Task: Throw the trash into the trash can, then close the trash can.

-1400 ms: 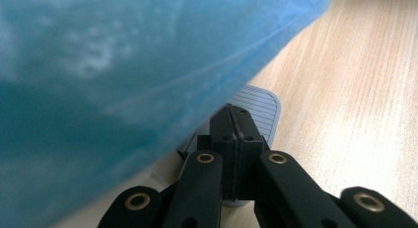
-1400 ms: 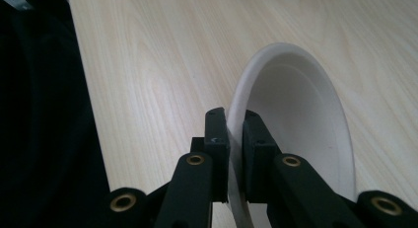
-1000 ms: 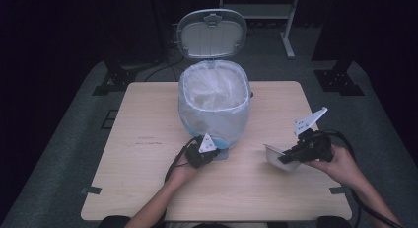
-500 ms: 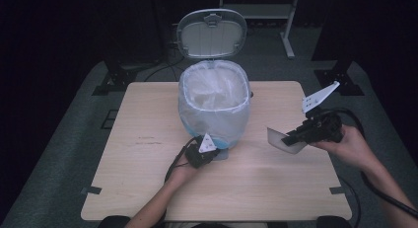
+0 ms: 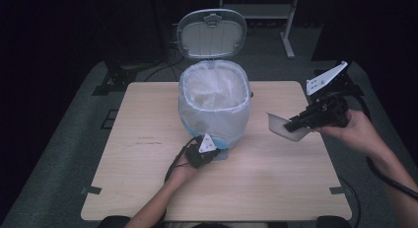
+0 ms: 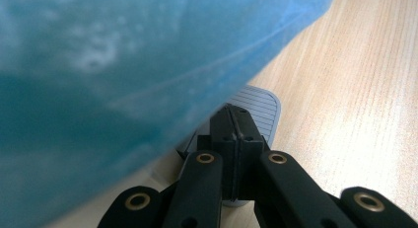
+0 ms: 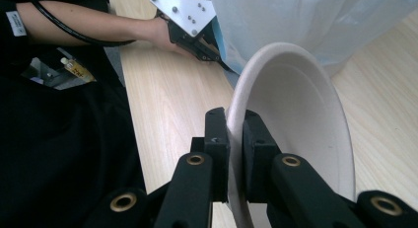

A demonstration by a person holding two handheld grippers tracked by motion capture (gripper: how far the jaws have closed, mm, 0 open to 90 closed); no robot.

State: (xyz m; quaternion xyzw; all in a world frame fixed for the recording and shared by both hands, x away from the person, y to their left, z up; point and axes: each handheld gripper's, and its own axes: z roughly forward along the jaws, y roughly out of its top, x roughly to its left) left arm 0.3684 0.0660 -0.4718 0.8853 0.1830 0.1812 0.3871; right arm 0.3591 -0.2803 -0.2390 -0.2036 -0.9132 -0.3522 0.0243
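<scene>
Meanwhile, the right gripper (image 5: 295, 125) pinches the rim of a white bowl (image 5: 284, 127) above the table (image 5: 276, 188) beside the bin (image 5: 215, 107), while the left gripper (image 5: 207, 151), jaws pressed together, rests on the bin's pedal (image 6: 260, 107).

The bin (image 5: 215, 107), lined with a white bag, stands at the middle of the table (image 5: 138, 188), and its raised lid (image 5: 212, 33) closes off the far side of the mouth, leaving access from above, from the left and from the right. The left gripper (image 5: 209, 150), jaws closed and resting on the pedal (image 6: 259, 107), occupies the strip of table directly in front of the bin's base. The tabletop to the left of the bin and along the near edge is unobstructed; on the right, the right gripper (image 5: 291, 125) holds the bowl (image 5: 283, 127) above the table, just beside the bin wall without contact.
</scene>
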